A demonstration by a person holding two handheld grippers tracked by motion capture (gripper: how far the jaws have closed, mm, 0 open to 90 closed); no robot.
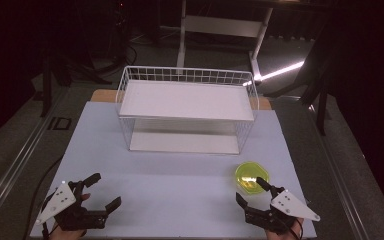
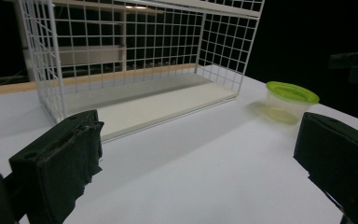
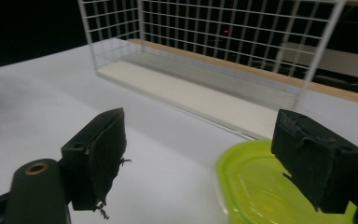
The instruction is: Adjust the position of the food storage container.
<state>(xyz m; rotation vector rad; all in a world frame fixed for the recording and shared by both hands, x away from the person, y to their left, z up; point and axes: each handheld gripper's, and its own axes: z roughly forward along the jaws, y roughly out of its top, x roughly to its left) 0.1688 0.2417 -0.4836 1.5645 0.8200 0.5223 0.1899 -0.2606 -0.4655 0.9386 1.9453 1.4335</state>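
A small clear tub with a lime-green lid (image 1: 252,177) (image 2: 290,100) (image 3: 270,191) stands on the white table at the front right. My right gripper (image 1: 252,192) (image 3: 214,158) is open just in front of it, with one jaw over the lid's edge and nothing between the pads. My left gripper (image 1: 105,190) (image 2: 200,172) is open at the front left, low over bare table, with empty jaws. A white wire shelf rack (image 1: 187,107) (image 2: 135,56) (image 3: 223,51) with two white boards stands at the back middle.
The white table top (image 1: 175,185) stretches between the two grippers and up to the rack. A wooden strip (image 1: 102,95) runs behind the rack. Dark floor, cables and a white stand lie beyond the table.
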